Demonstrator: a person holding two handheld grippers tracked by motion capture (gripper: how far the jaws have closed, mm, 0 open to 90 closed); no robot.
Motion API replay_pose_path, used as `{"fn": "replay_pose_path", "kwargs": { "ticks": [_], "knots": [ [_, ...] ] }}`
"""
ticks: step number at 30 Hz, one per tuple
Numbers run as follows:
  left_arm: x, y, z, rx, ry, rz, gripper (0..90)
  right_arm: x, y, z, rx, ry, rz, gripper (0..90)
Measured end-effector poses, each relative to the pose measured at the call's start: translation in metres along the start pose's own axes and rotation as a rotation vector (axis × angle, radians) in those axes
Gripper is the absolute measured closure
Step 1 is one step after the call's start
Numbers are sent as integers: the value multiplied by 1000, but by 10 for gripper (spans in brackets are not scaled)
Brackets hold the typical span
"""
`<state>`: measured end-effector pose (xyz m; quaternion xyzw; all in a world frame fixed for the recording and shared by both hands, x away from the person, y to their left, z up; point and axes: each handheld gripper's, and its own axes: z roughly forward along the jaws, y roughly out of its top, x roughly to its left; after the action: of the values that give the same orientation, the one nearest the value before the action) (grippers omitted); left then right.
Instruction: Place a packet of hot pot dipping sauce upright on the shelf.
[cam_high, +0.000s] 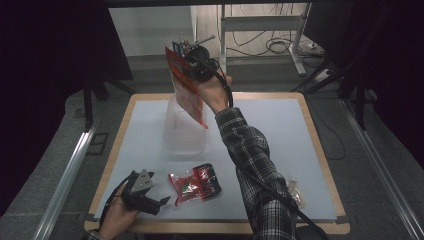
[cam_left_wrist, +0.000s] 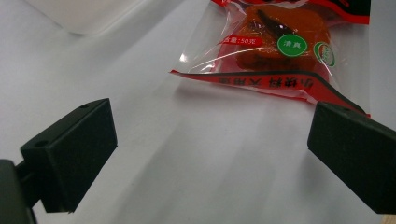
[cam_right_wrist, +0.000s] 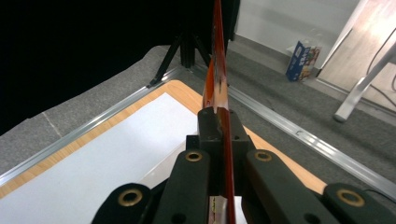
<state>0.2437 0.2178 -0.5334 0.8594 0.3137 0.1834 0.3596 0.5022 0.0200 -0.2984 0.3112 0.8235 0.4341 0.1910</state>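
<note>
In the upper centre of the high view, you are holding your right gripper (cam_high: 186, 67) raised above the far half of the worktop (cam_high: 280, 130), its fingers pinching the top edge of a red snack packet (cam_high: 189, 92) that is hanging down in front of a translucent plastic container (cam_high: 184, 131); the packet's lower corner is overlapping the container's upper rim in the frame, though whether it is touching cannot be told. In the right gripper view the packet (cam_right_wrist: 217, 70) is showing edge-on as a thin red strip rising from between the pressed fingers (cam_right_wrist: 209, 126) at the centre of the frame. At the lower left of the high view, you are resting your left gripper (cam_high: 161, 202) on the worktop, its fingers spread with nothing between them. Just to its right, a second red packet (cam_high: 195, 184) is lying flat on the worktop; in the left gripper view this packet (cam_left_wrist: 280, 46) is occupying the upper right. A small clear wrapper (cam_high: 296, 192) is lying near the lower right edge of the worktop.
</note>
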Motion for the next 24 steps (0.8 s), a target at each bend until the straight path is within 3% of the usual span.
{"fn": "replay_pose_path", "kwargs": {
  "ticks": [7,12,14,21,24],
  "knots": [
    [0,0,0,-1,-1,1,12,4,-13,24,33,2,2,884],
    [0,0,0,5,-1,4,12,0,-28,38,53,-4,6,883],
    [0,0,1,8,-1,7,11,-7,-38,42,50,1,35,882],
    [-2,1,2,18,2,22,12,-18,-55,48,86,-41,44,877],
    [-2,2,3,18,1,23,11,-20,-62,55,141,-82,17,852]
  ]
}}
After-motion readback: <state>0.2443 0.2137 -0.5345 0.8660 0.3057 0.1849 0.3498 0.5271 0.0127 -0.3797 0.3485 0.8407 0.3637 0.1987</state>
